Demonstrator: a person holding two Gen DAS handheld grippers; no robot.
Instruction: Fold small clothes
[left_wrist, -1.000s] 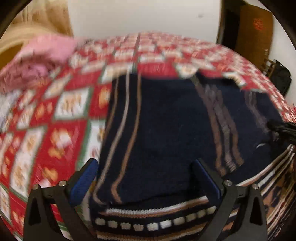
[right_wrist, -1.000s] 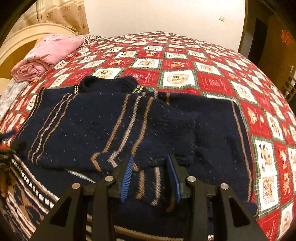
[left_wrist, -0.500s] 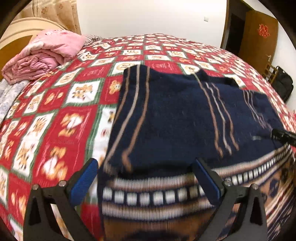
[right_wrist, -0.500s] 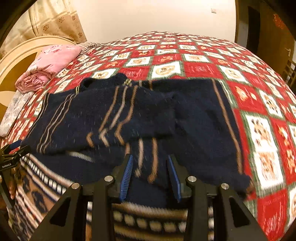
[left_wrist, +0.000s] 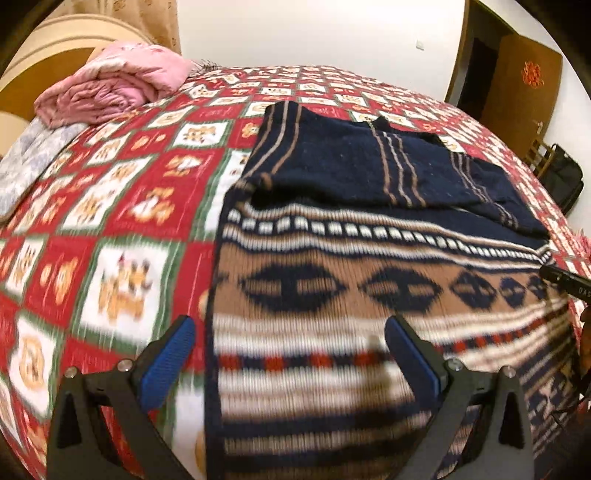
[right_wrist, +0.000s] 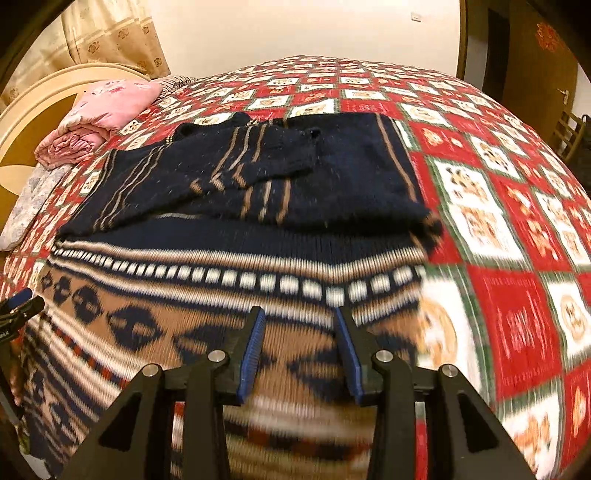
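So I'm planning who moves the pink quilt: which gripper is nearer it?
Left. The left gripper is at the sweater's quilt-side edge; the right gripper is across it, farther from the pink quilt.

- The sweater (left_wrist: 369, 173) is dark navy at its far part, at 12 o'clock in both wrist views, with thin tan lengthwise stripes.
- Its nearer band is tan-brown with navy diamond motifs, edged by a row of white squares on navy and by cream, navy and red-dotted stripes.
- The bedspread (left_wrist: 122, 206) is a red-and-white check with green borders; the white squares carry orange-brown figures.
- The folded quilt (left_wrist: 110, 85), at 10 o'clock, is pink with a faint floral print.
- A grey-white patterned cloth (left_wrist: 26, 166) lies at 9 o'clock.
- The left gripper (left_wrist: 291, 350) and right gripper (right_wrist: 299, 347) are black with blue pads.
- The curtain (right_wrist: 107, 40), at 11 o'clock, is beige with brown flowers.
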